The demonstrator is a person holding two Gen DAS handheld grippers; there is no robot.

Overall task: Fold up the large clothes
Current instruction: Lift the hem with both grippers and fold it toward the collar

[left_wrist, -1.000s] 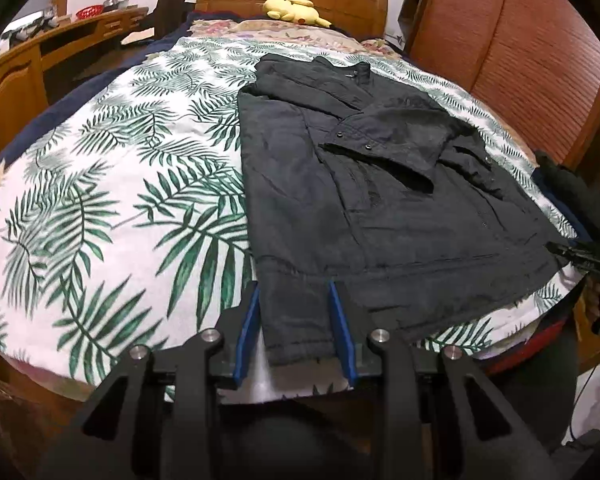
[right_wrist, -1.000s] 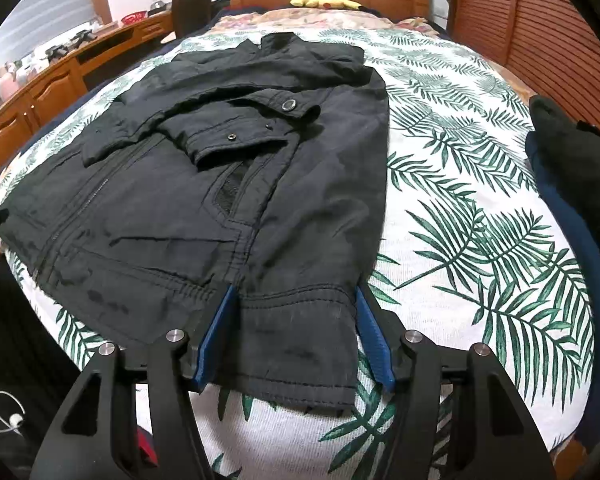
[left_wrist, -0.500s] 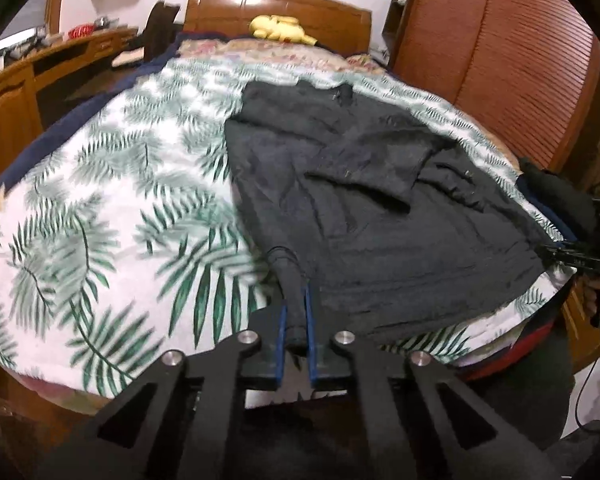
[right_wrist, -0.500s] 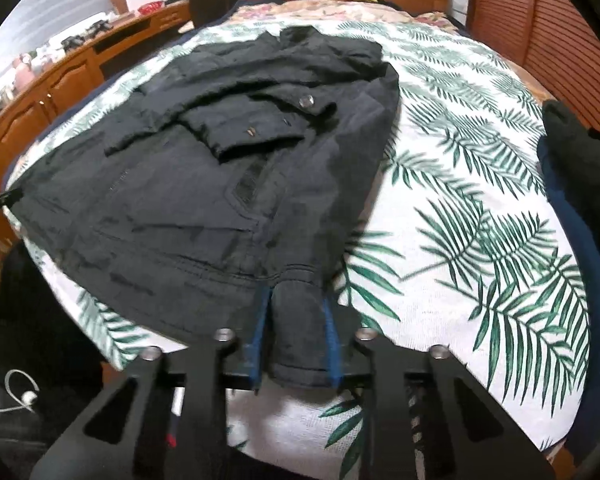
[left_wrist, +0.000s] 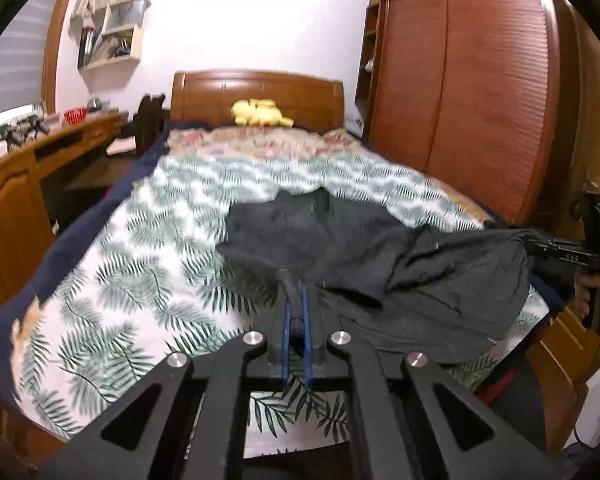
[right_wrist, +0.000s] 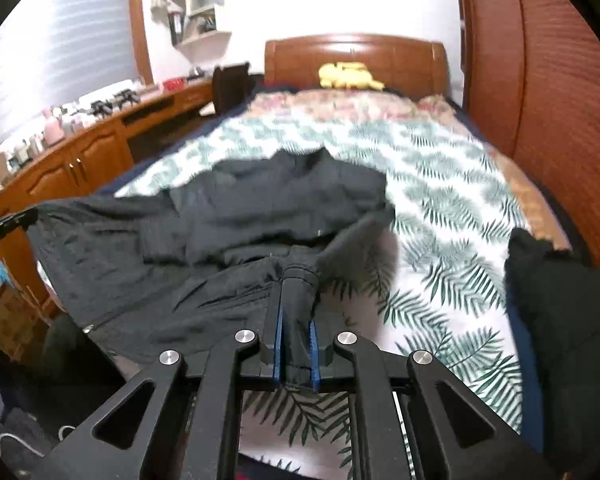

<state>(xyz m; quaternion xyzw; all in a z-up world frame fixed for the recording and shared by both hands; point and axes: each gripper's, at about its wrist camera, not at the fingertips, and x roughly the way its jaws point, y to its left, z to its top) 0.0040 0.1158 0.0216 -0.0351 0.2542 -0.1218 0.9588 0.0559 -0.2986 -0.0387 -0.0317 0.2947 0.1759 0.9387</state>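
Black jacket (left_wrist: 372, 264) sits mid-frame in my left wrist view, collar end toward the headboard, its near hem lifted off the bed. In my right wrist view the same jacket (right_wrist: 236, 232) fills the centre-left, bunched and creased, its left edge hanging over the side of the mattress.

My left gripper (left_wrist: 296, 320) has its blue pads nearly together, pinching a thin roll of hem at lower centre of frame. My right gripper (right_wrist: 296, 320) is closed a bit wider on a thicker wad of hem fabric, also lower centre. Both grips look tight, cloth pulled taut upward from each.

In the left view my right gripper (left_wrist: 568, 256) shows at the right edge with jacket cloth stretched to it. In the right view my left gripper (right_wrist: 8, 228) pokes in at the left edge.

Under the jacket: palm-leaf bedspread (left_wrist: 140, 280), white with green fronds, over a navy sheet edge. Another dark garment pile (right_wrist: 560, 288) sits at the right of the right view. Yellow plush toy (left_wrist: 260, 114) lies against the wooden headboard (left_wrist: 256, 92), upper centre. Reddish wardrobe (left_wrist: 480, 92) on the right, wooden desk (left_wrist: 28, 160) on the left, wall shelf (left_wrist: 112, 20) upper left. Background is motion-blurred.
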